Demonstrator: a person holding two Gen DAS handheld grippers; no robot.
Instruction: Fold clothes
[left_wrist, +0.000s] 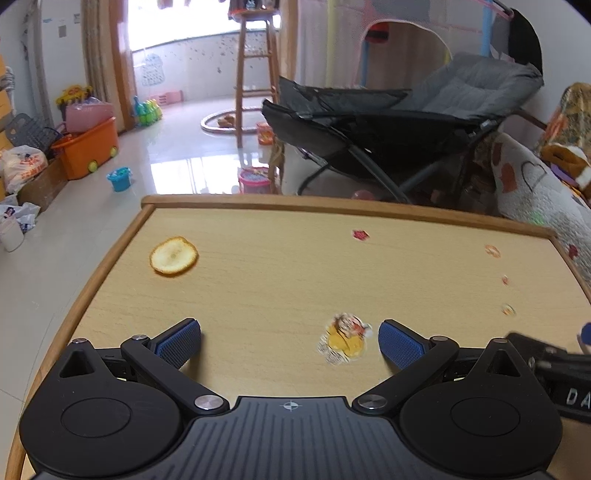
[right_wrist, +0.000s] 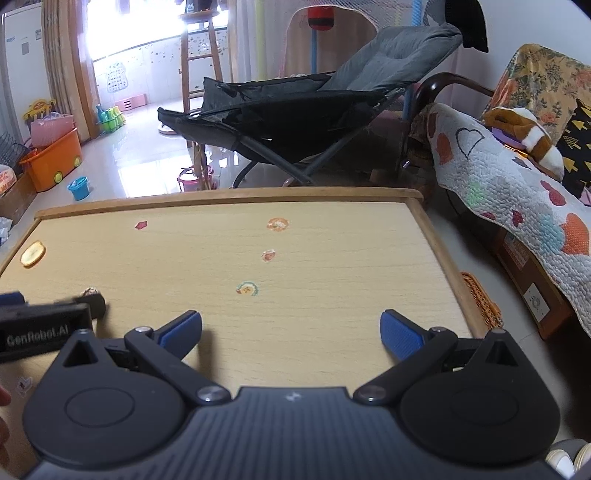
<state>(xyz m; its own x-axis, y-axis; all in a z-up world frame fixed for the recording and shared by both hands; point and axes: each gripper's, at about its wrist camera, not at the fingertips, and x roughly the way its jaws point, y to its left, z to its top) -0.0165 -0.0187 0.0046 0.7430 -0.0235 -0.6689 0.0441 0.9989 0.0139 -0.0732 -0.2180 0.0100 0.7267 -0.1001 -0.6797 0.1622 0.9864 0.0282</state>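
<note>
Wooden table (left_wrist: 258, 266) with stickers and an orange slice (left_wrist: 173, 256) on it. Left gripper (left_wrist: 290, 341) and right gripper (right_wrist: 291, 332) both hover spread wide, side by side, grasping nothing. Clothes not visible in either view.

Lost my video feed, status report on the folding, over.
Left hand-held gripper open, empty. Right hand-held gripper open, empty. No clothes on the table; only an orange peel and stickers. Nothing in the way.
</note>
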